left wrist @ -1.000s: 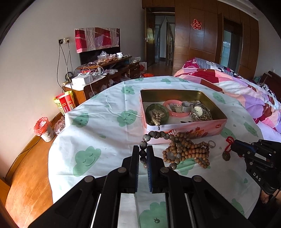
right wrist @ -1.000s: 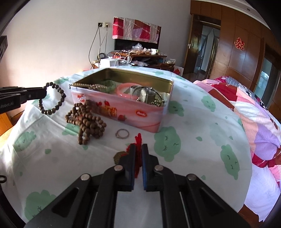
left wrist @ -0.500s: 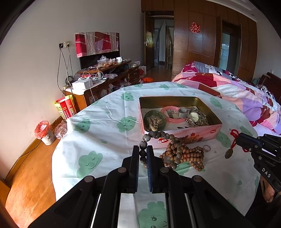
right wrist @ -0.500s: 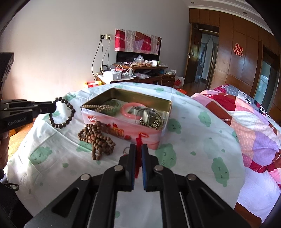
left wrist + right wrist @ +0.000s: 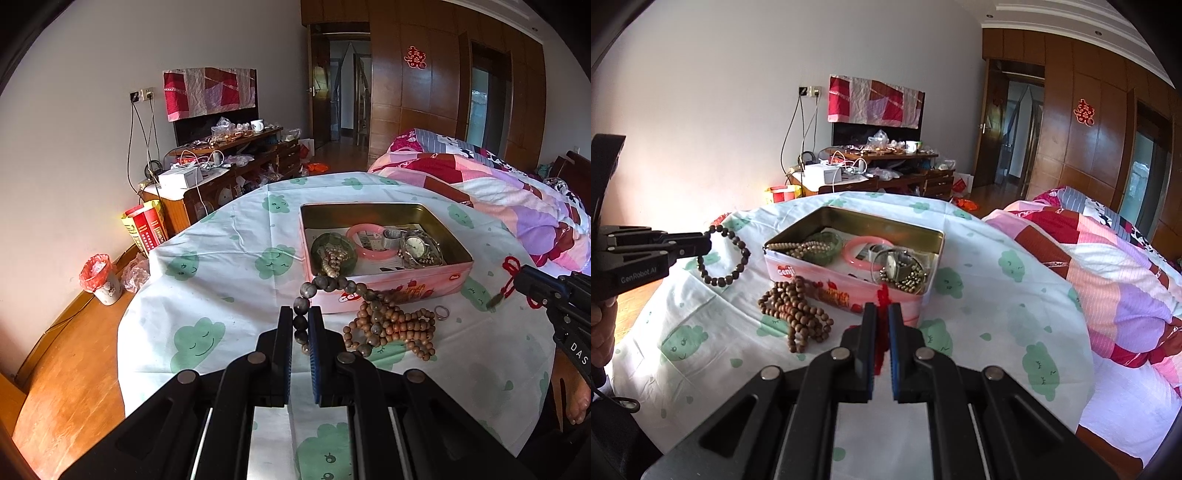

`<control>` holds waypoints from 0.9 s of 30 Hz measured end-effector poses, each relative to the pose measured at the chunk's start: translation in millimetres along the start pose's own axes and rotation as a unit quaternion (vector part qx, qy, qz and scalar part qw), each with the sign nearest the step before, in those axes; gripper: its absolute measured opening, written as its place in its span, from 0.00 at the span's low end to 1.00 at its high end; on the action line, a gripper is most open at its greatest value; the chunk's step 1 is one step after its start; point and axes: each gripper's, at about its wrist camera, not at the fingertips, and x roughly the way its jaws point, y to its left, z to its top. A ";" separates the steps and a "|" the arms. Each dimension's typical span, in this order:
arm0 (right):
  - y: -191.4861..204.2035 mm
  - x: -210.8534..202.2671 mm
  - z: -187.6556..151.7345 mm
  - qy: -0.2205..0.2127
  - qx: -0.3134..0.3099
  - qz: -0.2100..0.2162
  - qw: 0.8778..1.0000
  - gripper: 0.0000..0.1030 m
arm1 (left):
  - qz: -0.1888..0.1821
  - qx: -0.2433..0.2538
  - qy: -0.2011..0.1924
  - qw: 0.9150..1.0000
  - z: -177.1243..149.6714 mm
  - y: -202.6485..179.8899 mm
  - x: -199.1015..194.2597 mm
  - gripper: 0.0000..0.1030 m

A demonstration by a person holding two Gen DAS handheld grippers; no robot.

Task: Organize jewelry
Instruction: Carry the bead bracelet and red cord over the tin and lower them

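Left gripper [image 5: 300, 326] clamped a dark bead bracelet [image 5: 724, 256]; right gripper [image 5: 882, 325] pinched a red cord [image 5: 511, 271], its pendant blurred. Cloud-print cloth [image 5: 229, 254] covered the table.

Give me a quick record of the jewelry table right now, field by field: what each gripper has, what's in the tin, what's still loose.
left gripper: jaws shut on dark bead bracelet, lifted off the cloth
right gripper: jaws shut on red cord with a small pendant hanging
tin: open; holds pink bangle, watch, green dish with pale beads
loose on tablecloth: brown bead pile, small ring, both in front of the tin
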 end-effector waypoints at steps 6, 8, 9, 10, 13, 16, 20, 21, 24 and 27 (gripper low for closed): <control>-1.4 -3.2 2.3 -0.008 0.002 -0.006 1.000 0.08 | 0.011 -0.001 -0.001 1.000 0.9 0.9 -0.7 0.07; -1.1 -4.2 3.0 -0.010 0.001 -0.009 1.000 0.08 | 0.013 0.001 -0.002 1.000 2.2 1.2 -1.6 0.07; -1.1 -4.5 3.4 -0.011 0.000 -0.010 1.000 0.08 | 0.014 0.001 -0.003 1.000 2.8 1.6 -2.0 0.07; -0.8 -4.6 4.0 -0.012 -0.001 -0.010 1.000 0.08 | 0.016 0.003 -0.004 1.000 3.9 1.2 -2.6 0.07; 0.2 -5.6 5.7 -0.016 -0.002 -0.013 1.000 0.08 | 0.021 0.006 -0.009 1.000 8.3 0.8 -4.2 0.07; 1.4 -6.8 7.7 -0.019 -0.005 -0.013 1.000 0.08 | 0.029 0.009 -0.013 0.999 12.2 -0.1 -5.6 0.07; 1.3 -7.8 10.4 -0.023 -0.005 -0.013 1.000 0.08 | 0.034 0.012 -0.016 0.999 15.8 -0.7 -6.9 0.07; 1.3 -8.1 11.2 -0.024 -0.005 -0.012 1.000 0.08 | 0.036 0.014 -0.017 0.999 16.7 -1.5 -7.0 0.07; 1.1 -8.7 14.0 -0.027 -0.006 -0.013 1.000 0.08 | 0.039 0.018 -0.020 0.999 19.8 -4.0 -6.9 0.07; 0.9 -8.6 17.9 -0.030 -0.007 -0.013 0.999 0.08 | 0.041 0.024 -0.023 0.999 24.1 -6.3 -6.6 0.07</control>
